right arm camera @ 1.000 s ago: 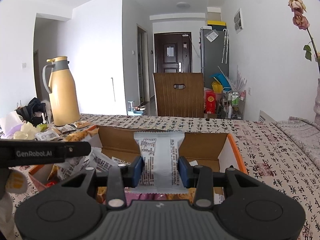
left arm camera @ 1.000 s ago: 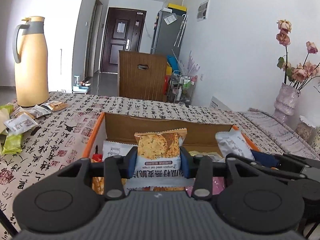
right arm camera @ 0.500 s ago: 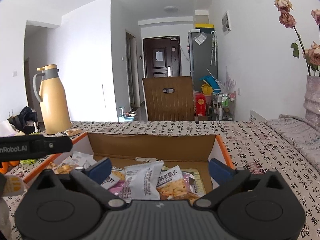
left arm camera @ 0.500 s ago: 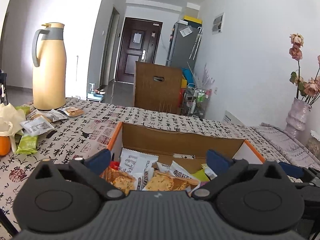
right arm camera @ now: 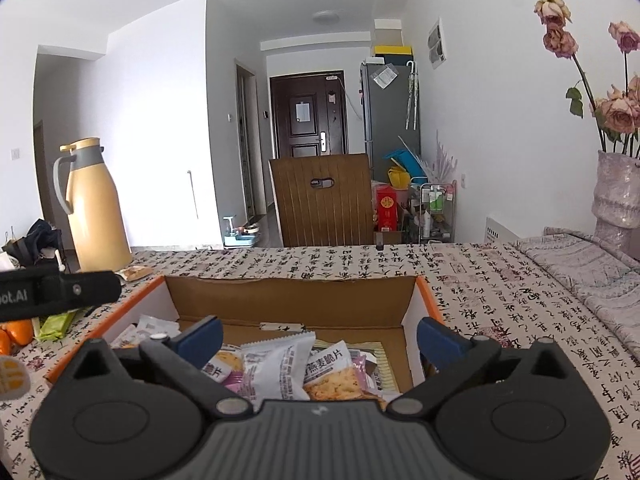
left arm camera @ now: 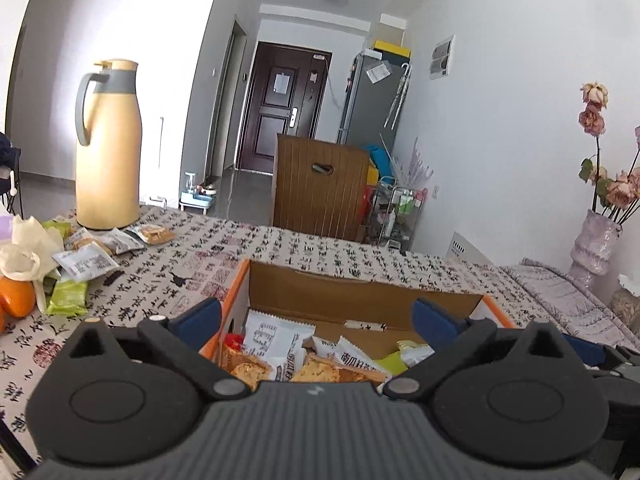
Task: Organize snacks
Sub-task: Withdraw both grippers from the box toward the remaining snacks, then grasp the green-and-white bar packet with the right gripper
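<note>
Both grippers hover over the near edge of an open box (right arm camera: 408, 312), the left gripper (left arm camera: 316, 320) and right gripper (right arm camera: 320, 336) each spread wide with nothing between the blue pads; their jaws have just been opening. Snack packets (right arm camera: 276, 368) lie heaped inside the box, their near ends hidden behind the gripper bodies. More packets (left arm camera: 86, 262) lie loose near the table's (right arm camera: 500, 292) far left corner, beside a thermos (left arm camera: 108, 148), crumpled paper (left arm camera: 28, 254) and an orange (left arm camera: 16, 300) cut off by the frame. A vase (right arm camera: 616, 196) of flowers stands at the right edge. A chair (right arm camera: 322, 200) stands beyond the far edge. Packet print is mostly too small to read.
</note>
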Tool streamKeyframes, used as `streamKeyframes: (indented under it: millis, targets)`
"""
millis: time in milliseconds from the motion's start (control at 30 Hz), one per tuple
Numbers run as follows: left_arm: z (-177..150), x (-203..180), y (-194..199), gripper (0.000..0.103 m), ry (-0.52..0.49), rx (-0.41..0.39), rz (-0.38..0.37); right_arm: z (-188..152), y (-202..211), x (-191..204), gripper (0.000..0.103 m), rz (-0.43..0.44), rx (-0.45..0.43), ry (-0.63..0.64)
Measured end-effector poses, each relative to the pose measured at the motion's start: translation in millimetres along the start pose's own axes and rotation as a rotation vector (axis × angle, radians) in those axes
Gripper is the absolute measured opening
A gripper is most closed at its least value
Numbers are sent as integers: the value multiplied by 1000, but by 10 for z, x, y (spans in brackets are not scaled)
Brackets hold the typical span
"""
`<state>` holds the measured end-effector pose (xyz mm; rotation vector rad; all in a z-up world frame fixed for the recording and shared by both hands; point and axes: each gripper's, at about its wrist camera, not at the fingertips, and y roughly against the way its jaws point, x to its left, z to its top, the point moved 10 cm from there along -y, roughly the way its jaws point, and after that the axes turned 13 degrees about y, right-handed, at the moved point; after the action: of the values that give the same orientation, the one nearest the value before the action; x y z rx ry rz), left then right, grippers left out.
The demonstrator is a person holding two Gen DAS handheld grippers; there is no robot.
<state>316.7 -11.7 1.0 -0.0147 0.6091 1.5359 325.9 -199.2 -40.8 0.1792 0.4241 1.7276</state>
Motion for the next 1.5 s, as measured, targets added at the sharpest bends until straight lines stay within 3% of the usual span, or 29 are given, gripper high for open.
streamKeyframes:
  millis: [500, 1167, 1500]
  targets:
    - [-153, 304, 522, 103, 27, 46, 11, -172, 466, 414, 103, 51, 59, 49]
    - [-854, 850, 759, 103, -16, 232, 87, -994, 583, 887, 103, 109, 307, 61]
    - [-1117, 944, 713, 103, -32, 298, 106, -1247, 505, 882, 103, 73, 407, 61]
